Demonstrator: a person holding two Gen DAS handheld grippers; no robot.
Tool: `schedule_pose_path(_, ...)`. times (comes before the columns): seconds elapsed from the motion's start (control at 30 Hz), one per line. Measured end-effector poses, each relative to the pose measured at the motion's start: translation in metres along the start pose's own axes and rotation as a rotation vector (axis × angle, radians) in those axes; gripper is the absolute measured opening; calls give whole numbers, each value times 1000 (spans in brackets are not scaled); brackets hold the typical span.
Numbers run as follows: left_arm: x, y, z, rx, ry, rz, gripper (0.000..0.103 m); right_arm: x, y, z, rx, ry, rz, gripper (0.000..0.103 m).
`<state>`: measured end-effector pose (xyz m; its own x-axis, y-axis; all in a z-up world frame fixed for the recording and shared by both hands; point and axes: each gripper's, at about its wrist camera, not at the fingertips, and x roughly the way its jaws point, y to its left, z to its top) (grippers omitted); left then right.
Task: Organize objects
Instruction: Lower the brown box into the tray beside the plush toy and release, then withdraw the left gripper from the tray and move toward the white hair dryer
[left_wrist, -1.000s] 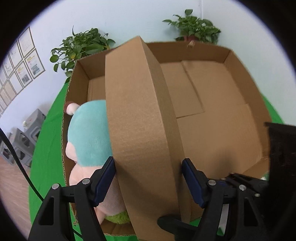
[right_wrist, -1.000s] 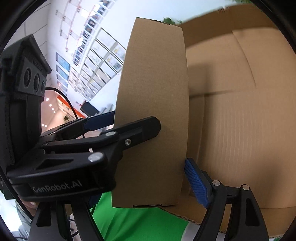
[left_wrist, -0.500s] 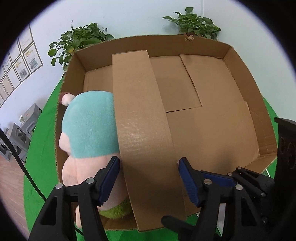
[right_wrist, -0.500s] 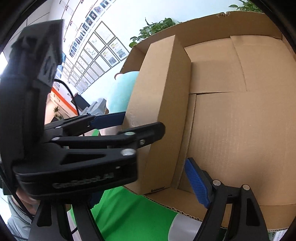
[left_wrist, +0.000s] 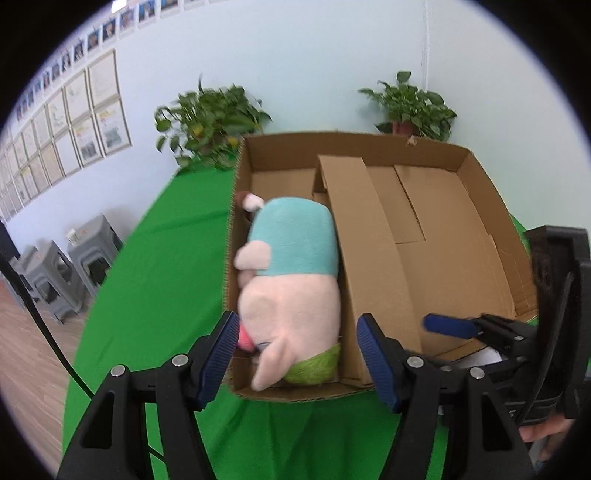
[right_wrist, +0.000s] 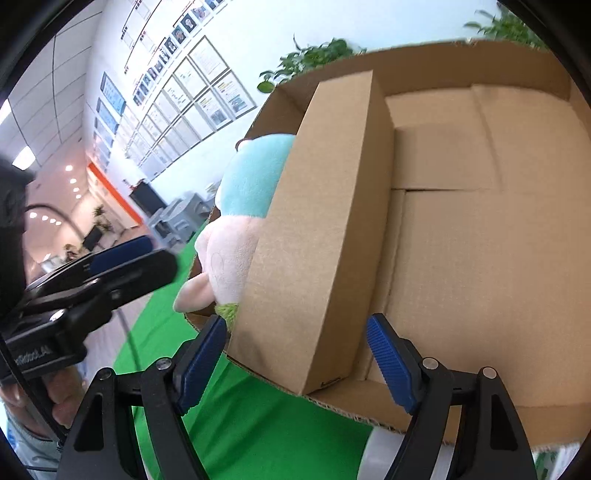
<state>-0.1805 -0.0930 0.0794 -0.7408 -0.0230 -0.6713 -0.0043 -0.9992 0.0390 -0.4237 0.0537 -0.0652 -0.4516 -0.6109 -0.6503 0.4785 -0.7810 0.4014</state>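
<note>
Now: toy and carton both in the tray

Left wrist: left gripper (left_wrist: 295, 354) released, fingers empty, hanging before the big cardboard tray (left_wrist: 480, 177) on the green counter (left_wrist: 155, 280). Plush toy (left_wrist: 291, 280) lies along the tray's left wall, long carton (left_wrist: 369, 258) just beside it.

Right wrist: right gripper (right_wrist: 297, 363) released, fingers either side of the carton (right_wrist: 314, 236) end, not pressing.

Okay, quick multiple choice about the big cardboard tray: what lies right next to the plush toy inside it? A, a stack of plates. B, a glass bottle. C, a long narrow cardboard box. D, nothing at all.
C: in the left wrist view the long narrow cardboard box lies in the big cardboard tray, directly alongside the plush toy, which fills the strip between it and the tray's left wall.
</note>
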Motion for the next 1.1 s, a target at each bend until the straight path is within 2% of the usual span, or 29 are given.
schedule_pose_path(0.07, -17, -4, -11, -7, -68, 28, 73, -42, 24, -23, -59, -64, -78, 79)
schedule_pose_path(0.1, -21, -3, -14, -12, -88, 38, 80, -58, 33, -33, -87, -101, -121, 84)
schedule_pose_path(0.13, -31, -4, -23, -23, -135, 55, 80, -75, 41, -44, -115, -149, -178, 95)
schedule_pose_path(0.2, -42, -7, -34, -33, -190, 75, 80, -110, 47, -61, -146, -234, -273, 103)
schedule_pose_path(0.27, -50, -13, -46, -37, -225, 84, 80, -131, 48, -76, -163, -280, -363, 103)
schedule_pose_path(0.33, -54, -17, -54, -50, -241, 78, 80, -151, 47, -97, -143, -290, -425, 103)
schedule_pose_path(0.37, -57, -20, -59, -60, -247, 69, 80, -156, 47, -102, -134, -290, -445, 102)
schedule_pose_path(0.43, -59, -24, -67, -79, -247, 53, 80, -204, 47, -142, -129, -302, -479, 102)
schedule_pose_path(0.57, -63, -35, -77, -81, -241, 41, 80, -236, 47, -168, -123, -321, -488, 102)
schedule_pose_path(0.77, -73, -44, -86, -75, -252, 56, 80, -244, 52, -184, -121, -334, -459, 102)
schedule_pose_path(0.8, -74, -44, -88, -78, -253, 59, 80, -241, 52, -183, -123, -335, -455, 97)
schedule_pose_path(0.83, -74, -45, -89, -83, -254, 59, 80, -240, 52, -183, -127, -332, -456, 79)
schedule_pose_path(0.87, -74, -44, -91, -86, -257, 56, 80, -239, 52, -184, -131, -325, -467, 67)
schedule_pose_path(0.9, -73, -44, -92, -87, -257, 55, 80, -236, 52, -185, -130, -319, -476, 40)
schedule_pose_path(0.93, -71, -44, -93, -84, -249, 53, 61, -235, 51, -186, -125, -310, -486, 16)
schedule_pose_path(0.97, -69, -44, -94, -79, -239, 44, 41, -235, 49, -188, -118, -308, -488, 7)
schedule_pose_path(1.0, -65, -44, -95, -73, -215, 26, 0, -236, 49, -189, -115, -313, -489, 7)
schedule_pose_path(1.03, -59, -43, -95, -81, -175, -3, 3, -237, 49, -191, -117, -318, -496, 7)
schedule_pose_path(1.1, -55, -41, -97, -102, -174, -13, 4, -237, 50, -193, -120, -312, -512, 8)
